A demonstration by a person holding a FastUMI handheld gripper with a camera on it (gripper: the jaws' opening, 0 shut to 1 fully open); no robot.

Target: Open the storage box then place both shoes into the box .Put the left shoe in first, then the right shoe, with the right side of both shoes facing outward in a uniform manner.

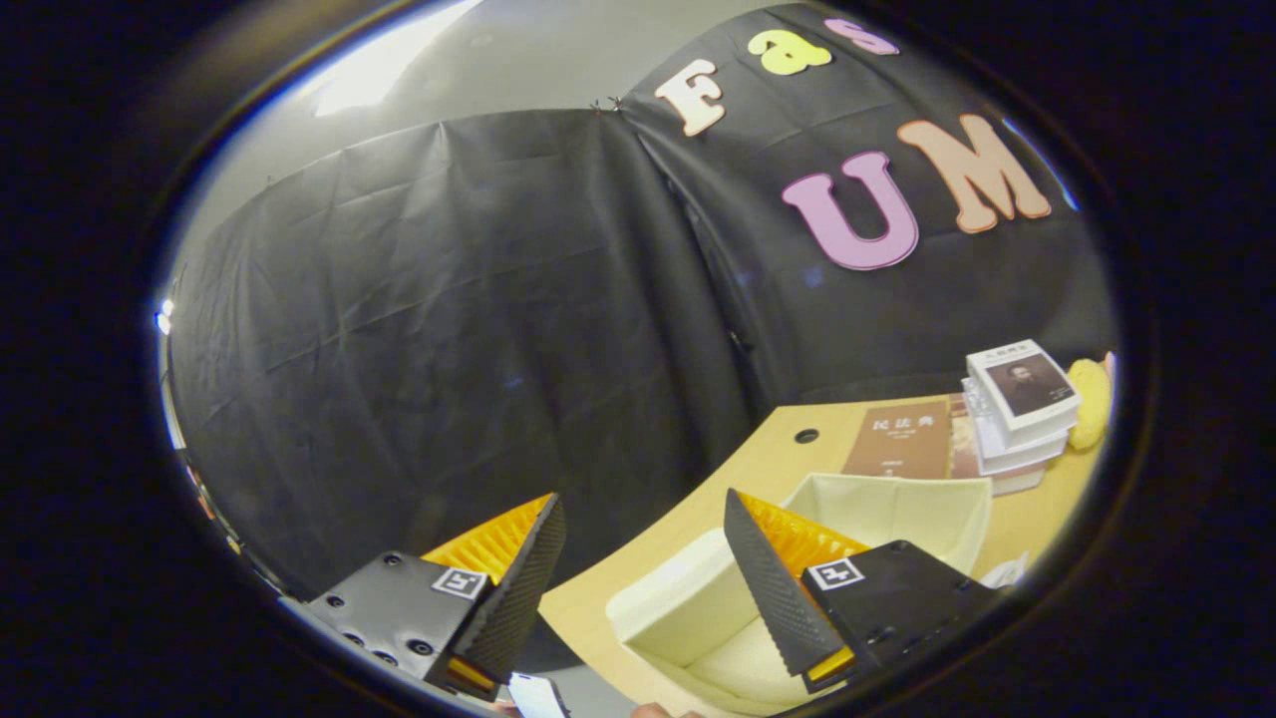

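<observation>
With its fingers held wide apart and empty, the tool (638, 588) is poised above the cream storage box (897, 509) just ahead on the surface (778, 464), judged light, soft-walled, best gripped by its rim.
</observation>
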